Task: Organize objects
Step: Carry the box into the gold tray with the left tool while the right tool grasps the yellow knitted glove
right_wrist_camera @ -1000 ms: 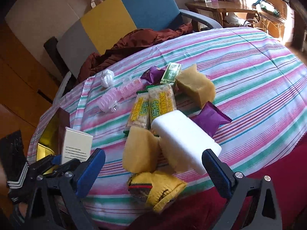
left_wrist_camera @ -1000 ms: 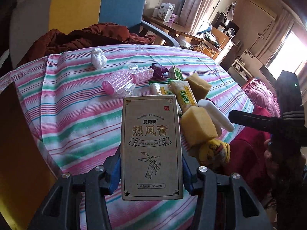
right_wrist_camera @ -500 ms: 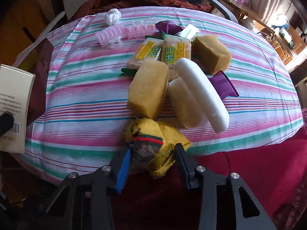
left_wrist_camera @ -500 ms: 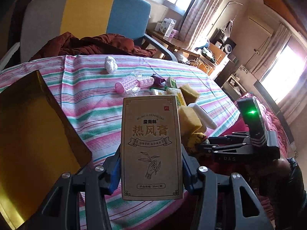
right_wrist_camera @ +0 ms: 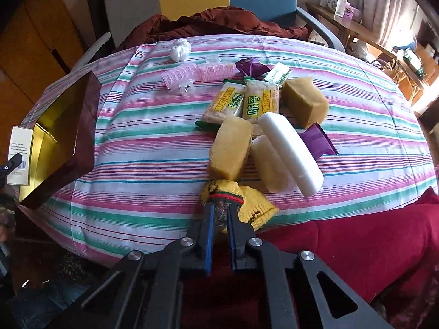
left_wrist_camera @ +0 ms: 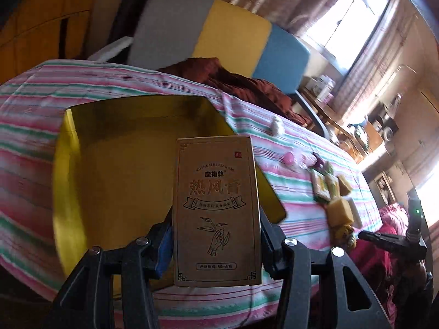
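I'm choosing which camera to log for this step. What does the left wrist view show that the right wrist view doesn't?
Only the left wrist view shows the printed front of the brown carton in the left claw and the gold box's open interior. Only the right wrist view shows the right claw pinching the yellow knitted cloth, plus the purple wrapper clearly. Both show the striped tablecloth, the gold box, the sponges and the snack packets.

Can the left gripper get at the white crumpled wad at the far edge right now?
Probably not: the left gripper is shut on the tan carton, so it has no free jaws for the white wad.
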A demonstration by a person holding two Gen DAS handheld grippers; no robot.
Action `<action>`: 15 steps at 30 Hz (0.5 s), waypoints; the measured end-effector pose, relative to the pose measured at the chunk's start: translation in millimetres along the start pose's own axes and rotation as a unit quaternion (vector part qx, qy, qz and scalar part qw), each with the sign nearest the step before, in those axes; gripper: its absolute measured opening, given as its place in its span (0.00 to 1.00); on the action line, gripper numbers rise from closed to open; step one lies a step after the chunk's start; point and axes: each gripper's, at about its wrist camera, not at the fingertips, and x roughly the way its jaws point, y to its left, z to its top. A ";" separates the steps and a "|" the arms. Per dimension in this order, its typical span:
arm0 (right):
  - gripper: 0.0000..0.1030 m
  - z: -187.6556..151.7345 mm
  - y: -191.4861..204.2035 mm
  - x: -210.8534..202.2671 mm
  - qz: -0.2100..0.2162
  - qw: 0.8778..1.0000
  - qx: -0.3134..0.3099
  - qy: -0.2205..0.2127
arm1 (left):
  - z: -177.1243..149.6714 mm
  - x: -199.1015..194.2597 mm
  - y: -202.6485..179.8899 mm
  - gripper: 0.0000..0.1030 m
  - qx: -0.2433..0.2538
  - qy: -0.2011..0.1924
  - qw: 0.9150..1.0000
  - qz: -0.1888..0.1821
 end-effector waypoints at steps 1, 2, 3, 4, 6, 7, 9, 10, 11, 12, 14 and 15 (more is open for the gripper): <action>0.34 -0.2 -2.7 2.5 0.004 1.000 0.005 0.006 | 0.4 -2.5 6.4 0.51 -0.005 -0.004 1.000 0.007; 0.81 0.6 -4.0 6.6 -0.002 1.000 0.008 0.013 | -0.5 -4.6 11.6 0.51 -0.008 -0.006 1.000 0.013; 0.99 1.7 -4.5 10.4 -0.012 1.000 0.010 0.014 | 0.4 -5.8 16.3 0.51 -0.012 -0.008 1.000 0.018; 0.97 3.4 -3.5 14.8 -0.018 1.000 0.006 0.014 | 0.6 -6.9 20.4 0.51 -0.016 -0.010 1.000 0.022; 0.93 7.3 -1.1 26.2 -0.024 0.999 0.005 0.028 | 1.1 -7.7 27.0 0.51 -0.022 -0.011 0.999 0.030; 0.91 9.2 0.4 31.8 -0.027 0.999 0.002 0.034 | 0.9 -9.1 30.3 0.51 -0.023 -0.012 0.999 0.034; 0.81 11.1 3.6 44.7 -0.039 0.998 -0.005 0.051 | -1.0 -10.4 36.2 0.51 -0.024 -0.011 0.999 0.043; 0.77 11.6 4.0 50.4 -0.046 0.997 -0.005 0.056 | -1.9 -9.8 38.4 0.51 -0.024 -0.010 0.998 0.048; 0.64 11.6 3.9 55.0 -0.054 0.997 -0.004 0.060 | -2.2 -9.5 41.3 0.51 -0.026 -0.009 0.998 0.052; 0.49 11.0 3.2 57.9 -0.067 0.996 -0.005 0.062 | -3.2 -9.4 44.6 0.51 -0.028 -0.007 0.998 0.056; 0.41 9.9 2.1 55.3 -0.061 0.997 -0.002 0.057 | -4.4 -7.8 50.7 0.51 -0.034 -0.003 0.997 0.064; 0.35 9.2 3.6 51.3 -0.059 0.997 -0.006 0.054 | -5.7 -7.6 53.4 0.51 -0.036 -0.001 0.997 0.068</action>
